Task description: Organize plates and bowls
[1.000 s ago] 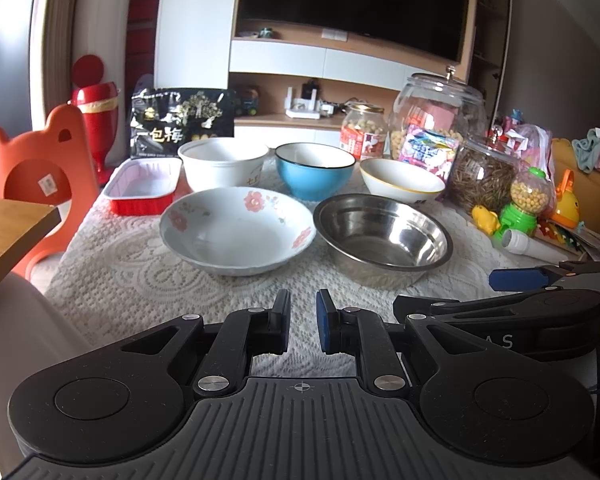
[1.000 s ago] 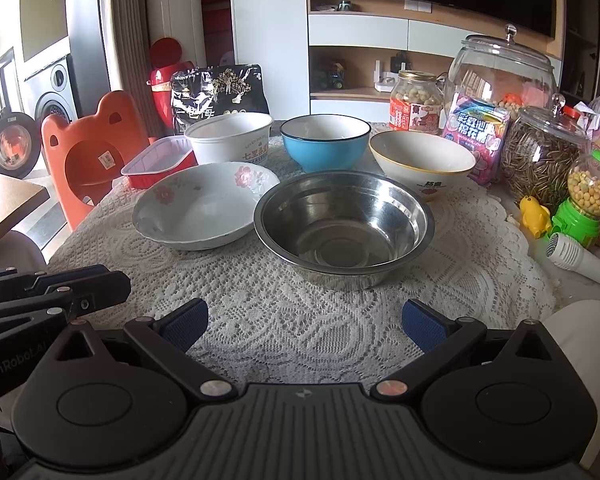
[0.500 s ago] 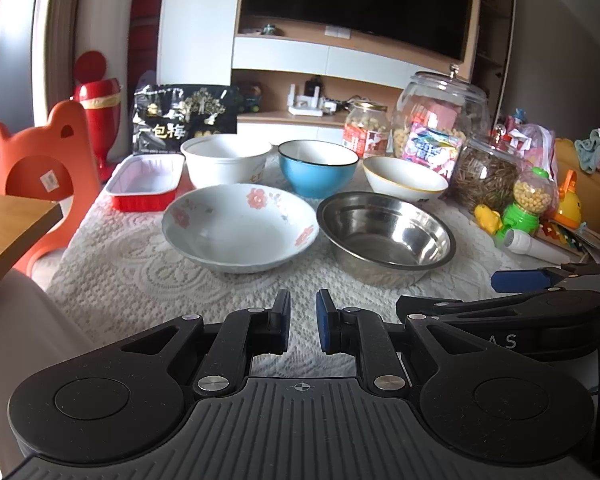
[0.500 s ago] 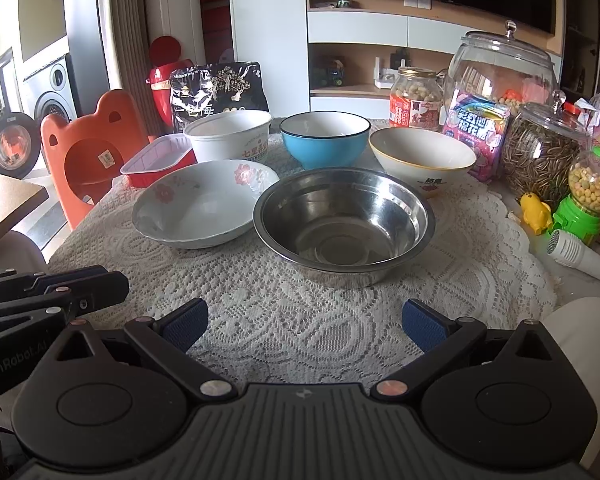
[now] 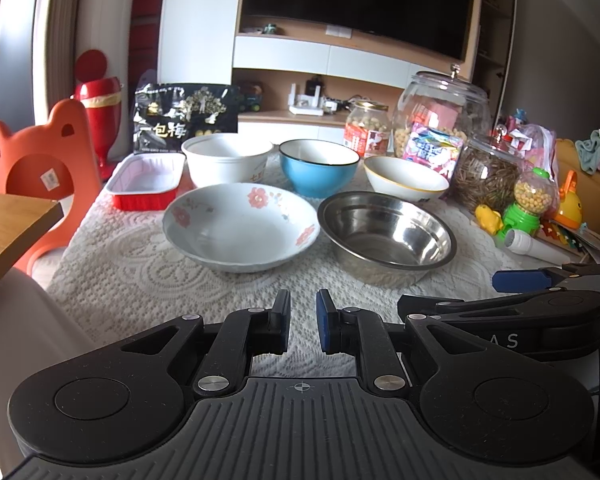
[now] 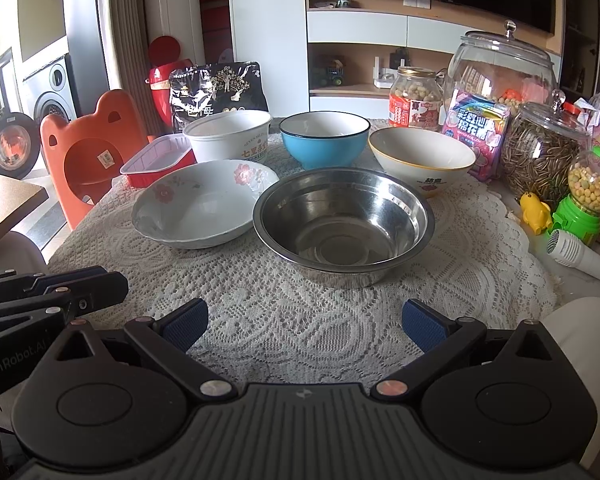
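From the left wrist camera, the left gripper [image 5: 303,322] hangs over the near edge of the lace tablecloth [image 5: 132,264], its blue pads drawn close together with only a narrow gap and nothing between them. Ahead sit the floral bowl [image 5: 240,226] and, just right of it, the steel bowl [image 5: 386,236]. Behind them stand a white paper tub [image 5: 228,159], a blue bowl [image 5: 319,167] and a yellow-rimmed bowl [image 5: 405,179], with a red foil tray [image 5: 146,180] at the left.

From the right wrist camera, the right gripper [image 6: 306,322] is spread wide and empty, facing the steel bowl [image 6: 343,222]. The floral bowl [image 6: 204,203] touches or nearly touches its left rim. Glass jars [image 6: 500,76] stand to the right.
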A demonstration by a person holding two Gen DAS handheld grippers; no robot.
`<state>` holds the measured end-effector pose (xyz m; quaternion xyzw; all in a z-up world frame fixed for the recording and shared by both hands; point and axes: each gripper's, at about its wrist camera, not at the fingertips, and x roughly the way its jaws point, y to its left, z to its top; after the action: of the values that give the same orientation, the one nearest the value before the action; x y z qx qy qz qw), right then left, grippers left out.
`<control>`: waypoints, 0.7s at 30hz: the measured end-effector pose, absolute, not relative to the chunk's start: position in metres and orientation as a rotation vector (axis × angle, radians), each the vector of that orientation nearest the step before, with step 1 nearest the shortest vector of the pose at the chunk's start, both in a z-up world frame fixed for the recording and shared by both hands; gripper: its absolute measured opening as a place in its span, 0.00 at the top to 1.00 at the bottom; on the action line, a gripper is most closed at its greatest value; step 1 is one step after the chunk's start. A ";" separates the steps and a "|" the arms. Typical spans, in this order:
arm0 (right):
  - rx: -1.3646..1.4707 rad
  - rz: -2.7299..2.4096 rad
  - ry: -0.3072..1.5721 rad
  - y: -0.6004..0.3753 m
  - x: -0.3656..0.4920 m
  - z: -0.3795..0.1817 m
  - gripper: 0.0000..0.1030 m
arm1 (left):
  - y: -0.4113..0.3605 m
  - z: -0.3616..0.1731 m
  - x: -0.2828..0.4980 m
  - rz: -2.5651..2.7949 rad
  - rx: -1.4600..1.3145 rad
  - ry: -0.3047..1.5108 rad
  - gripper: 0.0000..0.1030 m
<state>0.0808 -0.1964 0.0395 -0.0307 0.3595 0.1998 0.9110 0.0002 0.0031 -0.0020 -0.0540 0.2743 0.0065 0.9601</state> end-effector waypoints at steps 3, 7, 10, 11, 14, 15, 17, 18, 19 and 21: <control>-0.064 0.412 0.741 -0.197 0.081 0.040 0.00 | 0.003 -0.002 0.000 0.013 -0.109 0.556 0.84; -0.063 0.412 0.742 -0.196 0.081 0.040 0.00 | 0.003 -0.002 0.000 0.013 -0.110 0.556 0.84; -0.064 0.412 0.741 -0.196 0.081 0.040 0.00 | 0.003 -0.002 0.000 0.013 -0.109 0.556 0.84; -0.063 0.412 0.741 -0.196 0.081 0.040 0.00 | 0.003 -0.002 0.000 0.013 -0.109 0.556 0.84; -0.063 0.413 0.742 -0.197 0.081 0.040 0.00 | 0.003 -0.002 0.000 0.013 -0.110 0.557 0.84; -0.063 0.413 0.742 -0.196 0.081 0.040 0.00 | 0.003 -0.002 0.000 0.013 -0.110 0.558 0.84; -0.059 0.413 0.744 -0.197 0.081 0.040 0.00 | 0.004 -0.003 0.001 0.013 -0.111 0.561 0.84; -0.056 0.414 0.746 -0.198 0.082 0.040 0.00 | 0.004 -0.004 0.001 0.013 -0.111 0.564 0.84; -0.052 0.414 0.748 -0.198 0.083 0.040 0.00 | 0.005 -0.005 0.001 0.014 -0.113 0.566 0.84; -0.044 0.418 0.751 -0.199 0.084 0.040 0.00 | 0.006 -0.006 0.004 0.014 -0.116 0.578 0.84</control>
<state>0.0845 -0.1992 0.0397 -0.0214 0.3641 0.2025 0.9088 0.0038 0.0058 -0.0056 -0.0573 0.2848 0.0068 0.9569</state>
